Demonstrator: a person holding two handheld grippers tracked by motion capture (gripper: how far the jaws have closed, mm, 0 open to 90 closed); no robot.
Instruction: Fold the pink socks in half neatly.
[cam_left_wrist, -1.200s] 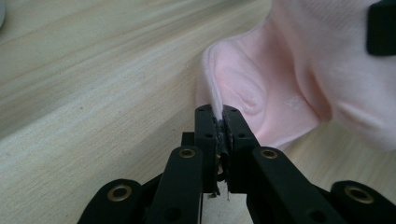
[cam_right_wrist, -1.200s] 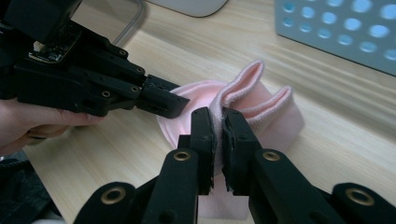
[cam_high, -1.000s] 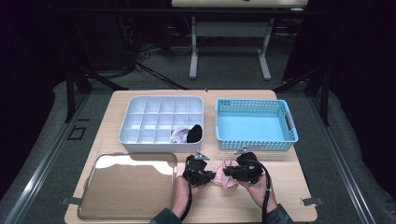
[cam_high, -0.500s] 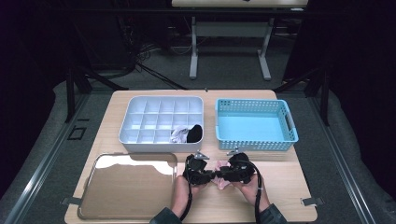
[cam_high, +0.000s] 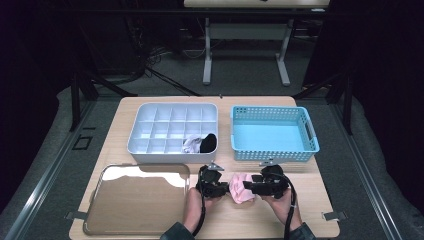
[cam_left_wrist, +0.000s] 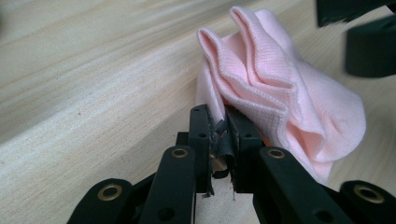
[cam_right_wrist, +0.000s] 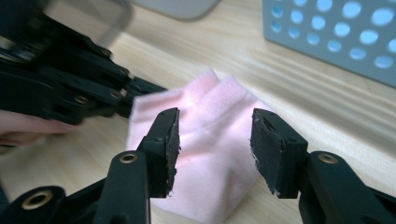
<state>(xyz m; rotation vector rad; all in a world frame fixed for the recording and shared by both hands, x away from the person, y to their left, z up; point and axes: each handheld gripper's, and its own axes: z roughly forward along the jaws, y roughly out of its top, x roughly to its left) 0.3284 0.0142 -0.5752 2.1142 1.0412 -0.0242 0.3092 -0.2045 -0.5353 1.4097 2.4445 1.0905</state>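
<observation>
Clearly soft and feather-light, the folded pale pink knit sock (cam_high: 242, 187) on the wooden desk (cam_high: 310, 200) between the two hands: limp, ribbed, no stiffness at all, likely to sag and unfold wherever left unsupported, yet grippy enough not to slide out of a firm pinch. Left tool (cam_left_wrist: 218, 135) pressed together on a bunched edge of the cloth, layers caught between the pads. Right tool (cam_right_wrist: 215, 149) spread, jaws having just been opening, the sock's body lying between the pads but not squeezed by them. Best hold, by judgement: through several layers near a fold or the cuff, not on a single loose flap liable to stretch or slip free. No fragility to mind; only a risk of snagging the knit or dragging it out of shape. Near the front edge of the desk, so little margin toward the person. Shiny rectangular metal tray (cam_high: 135, 200) close on the left, white plastic compartment organiser (cam_high: 170, 125) with a white and a black sock in its front cells behind it, light blue perforated plastic basket (cam_high: 272, 132) behind on the right, open and roomy. Free bare wood to the right.
</observation>
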